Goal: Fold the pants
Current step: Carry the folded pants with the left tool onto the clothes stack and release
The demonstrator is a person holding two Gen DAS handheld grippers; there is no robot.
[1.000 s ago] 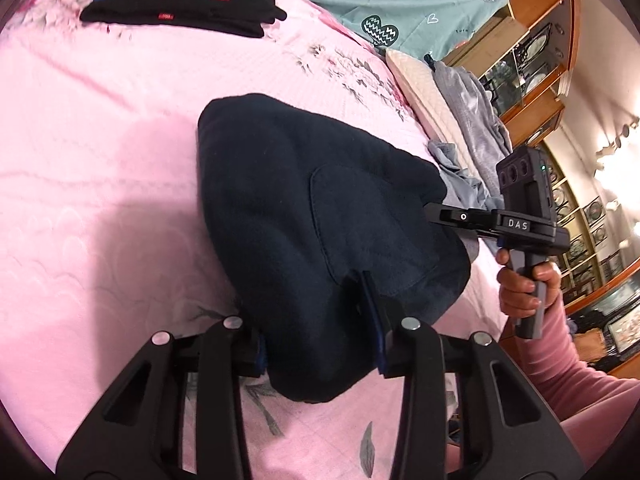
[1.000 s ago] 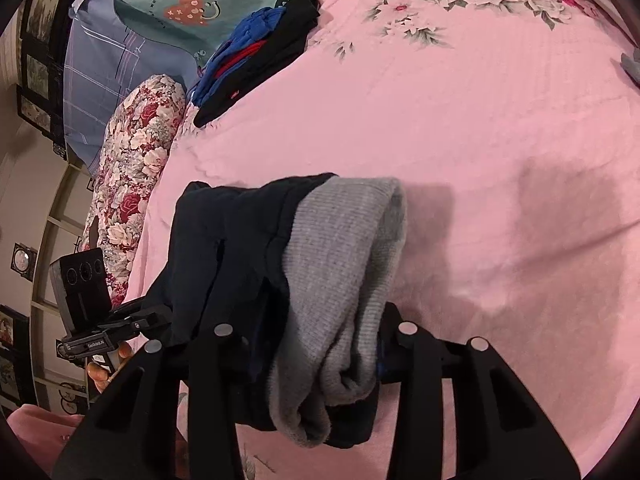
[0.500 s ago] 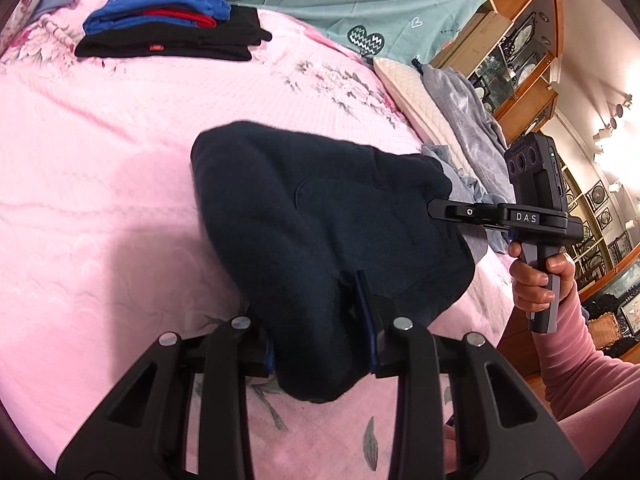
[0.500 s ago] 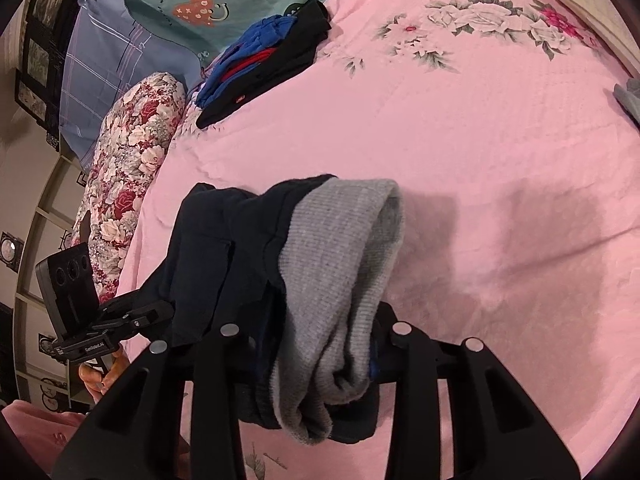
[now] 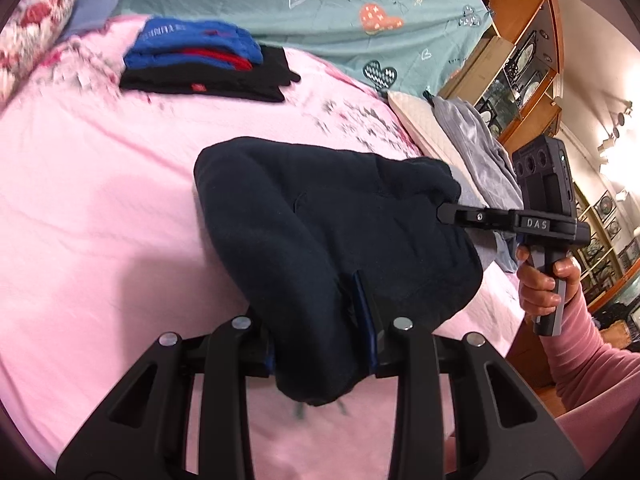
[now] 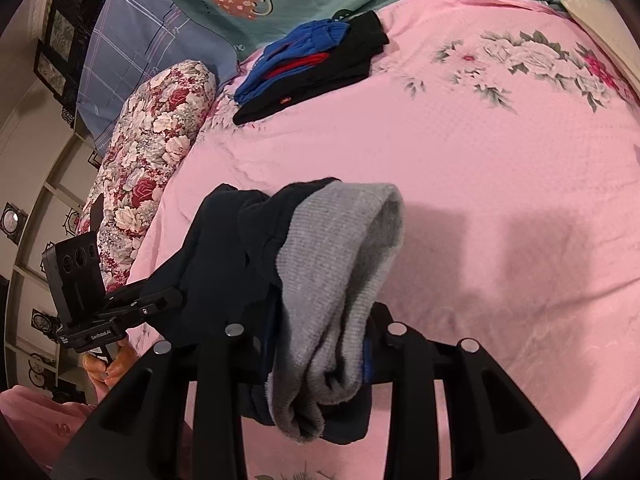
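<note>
Dark navy pants [image 5: 320, 232] folded into a thick bundle hang between my two grippers above the pink bed. My left gripper [image 5: 320, 354] is shut on one end of the bundle. My right gripper [image 6: 316, 356] is shut on the other end, where the grey ribbed waistband [image 6: 336, 264] shows beside the navy cloth [image 6: 224, 248]. Each gripper appears in the other's view: the right one [image 5: 452, 214] in the left wrist view, the left one [image 6: 152, 304] in the right wrist view. The pads are mostly hidden by cloth.
A stack of folded blue, red and black clothes [image 5: 208, 60] lies at the far side of the pink floral bedspread [image 6: 500, 140]. A floral bolster [image 6: 148, 152], a teal quilt [image 5: 320, 8], grey garments [image 5: 476, 148] and wooden cabinets [image 5: 524, 52] edge the bed.
Both grippers have lifted and tilted up with the pants, so the far clothes stack and quilt show more. Both grips are unchanged.
</note>
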